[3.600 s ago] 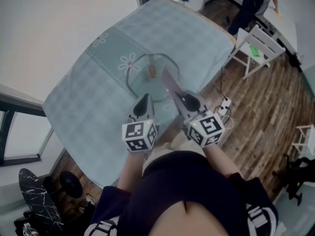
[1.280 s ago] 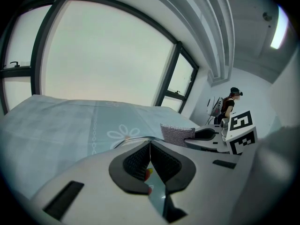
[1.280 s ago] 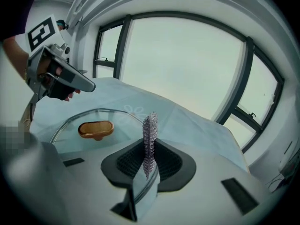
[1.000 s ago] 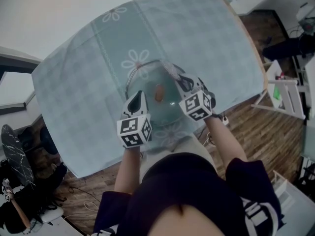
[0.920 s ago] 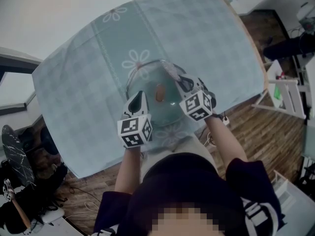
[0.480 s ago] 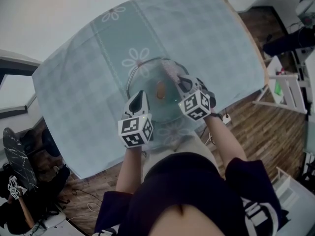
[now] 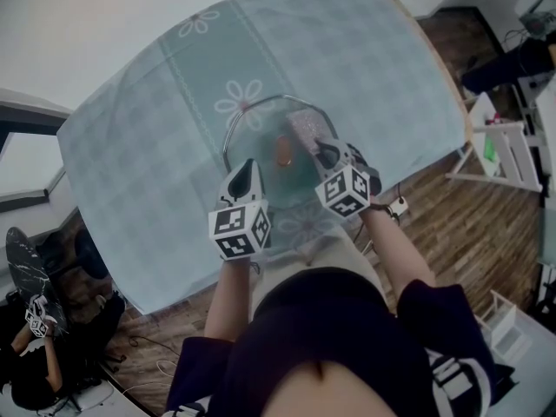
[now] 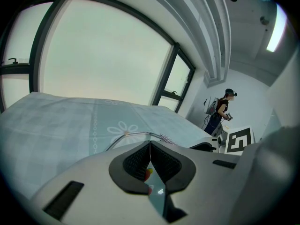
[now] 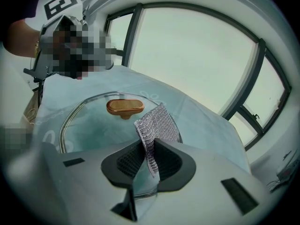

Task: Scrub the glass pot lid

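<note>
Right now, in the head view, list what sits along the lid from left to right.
left gripper → copper knob → mesh scrubber → right gripper

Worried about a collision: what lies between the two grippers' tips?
The brown knob of the glass lid, clear glass either side; head view shows it.

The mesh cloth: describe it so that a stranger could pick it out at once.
On the teal checked tablecloth sits a round glass lid with a brown knob. Just right of that knob, the right gripper pinches the mesh cloth. It is the only silvery, woven thing there, a small flap standing up from between the jaws.
</note>
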### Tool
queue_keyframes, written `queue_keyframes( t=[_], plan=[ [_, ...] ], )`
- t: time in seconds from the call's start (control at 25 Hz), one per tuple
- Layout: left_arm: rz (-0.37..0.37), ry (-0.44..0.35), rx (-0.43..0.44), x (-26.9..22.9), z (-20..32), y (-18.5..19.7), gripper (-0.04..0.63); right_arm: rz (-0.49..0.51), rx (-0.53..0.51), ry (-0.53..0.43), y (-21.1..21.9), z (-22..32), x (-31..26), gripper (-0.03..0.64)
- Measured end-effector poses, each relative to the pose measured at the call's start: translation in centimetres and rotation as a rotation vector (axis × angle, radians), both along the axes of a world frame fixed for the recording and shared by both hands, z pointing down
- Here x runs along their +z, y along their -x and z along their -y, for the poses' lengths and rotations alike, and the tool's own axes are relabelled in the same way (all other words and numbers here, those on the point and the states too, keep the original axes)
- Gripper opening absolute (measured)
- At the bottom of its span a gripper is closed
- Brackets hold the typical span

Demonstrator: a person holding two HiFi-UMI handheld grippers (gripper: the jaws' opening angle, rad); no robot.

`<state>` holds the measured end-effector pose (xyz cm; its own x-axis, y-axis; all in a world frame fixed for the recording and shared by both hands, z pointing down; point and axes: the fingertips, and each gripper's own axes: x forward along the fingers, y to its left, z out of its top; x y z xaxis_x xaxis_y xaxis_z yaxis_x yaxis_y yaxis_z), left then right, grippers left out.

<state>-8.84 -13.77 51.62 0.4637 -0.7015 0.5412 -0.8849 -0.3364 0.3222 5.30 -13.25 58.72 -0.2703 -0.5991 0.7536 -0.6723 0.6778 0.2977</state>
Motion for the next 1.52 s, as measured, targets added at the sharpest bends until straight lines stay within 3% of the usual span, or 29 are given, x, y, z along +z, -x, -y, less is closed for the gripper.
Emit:
queue_keyframes(
  t=[1.52],
  plan=[
    [-0.017, -0.026, 0.034, -1.7, -6.2, 2.3, 0.002, -0.031, 0.024, 0.082, 2.5, -9.7, 1.5, 0.072]
  ],
)
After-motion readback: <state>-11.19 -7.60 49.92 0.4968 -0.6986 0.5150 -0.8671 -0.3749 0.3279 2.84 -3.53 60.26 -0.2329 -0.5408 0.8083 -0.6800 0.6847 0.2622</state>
